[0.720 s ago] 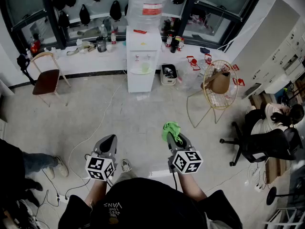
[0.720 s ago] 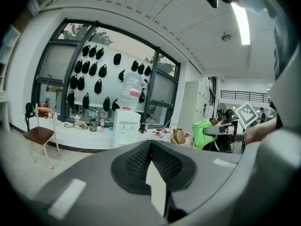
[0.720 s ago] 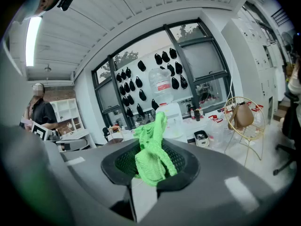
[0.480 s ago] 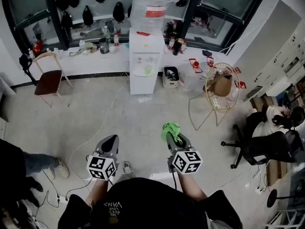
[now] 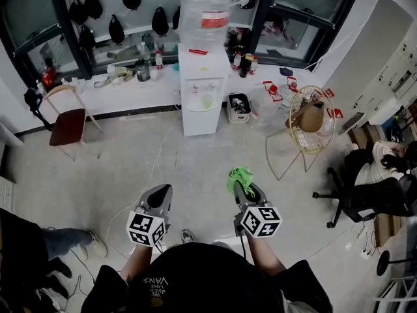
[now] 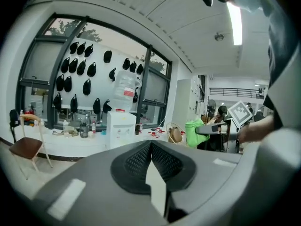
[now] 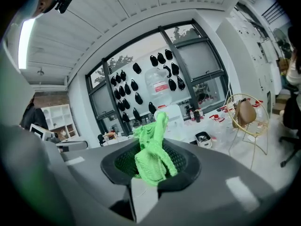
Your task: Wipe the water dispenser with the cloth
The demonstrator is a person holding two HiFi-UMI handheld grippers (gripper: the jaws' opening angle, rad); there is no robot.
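The white water dispenser (image 5: 201, 89) stands against the far wall with a big clear bottle (image 5: 206, 17) on top; it also shows small in the left gripper view (image 6: 121, 130) and behind the cloth in the right gripper view (image 7: 175, 118). My right gripper (image 5: 238, 182) is shut on a bright green cloth (image 5: 240, 175), which bunches up out of its jaws (image 7: 153, 149). My left gripper (image 5: 161, 198) is shut and holds nothing (image 6: 151, 147). Both grippers hang over the floor, well short of the dispenser.
A wooden chair (image 5: 66, 117) stands far left. A round wire chair with a brown bag (image 5: 309, 120) is at the right, and a person sits in an office chair (image 5: 371, 188) beyond. A bin (image 5: 239, 107) sits beside the dispenser. A cable (image 5: 146, 175) trails across the floor.
The whole view has shifted: the dispenser sits a little nearer and lower in frame, and both grippers have moved slightly right and up. The cloth stays held.
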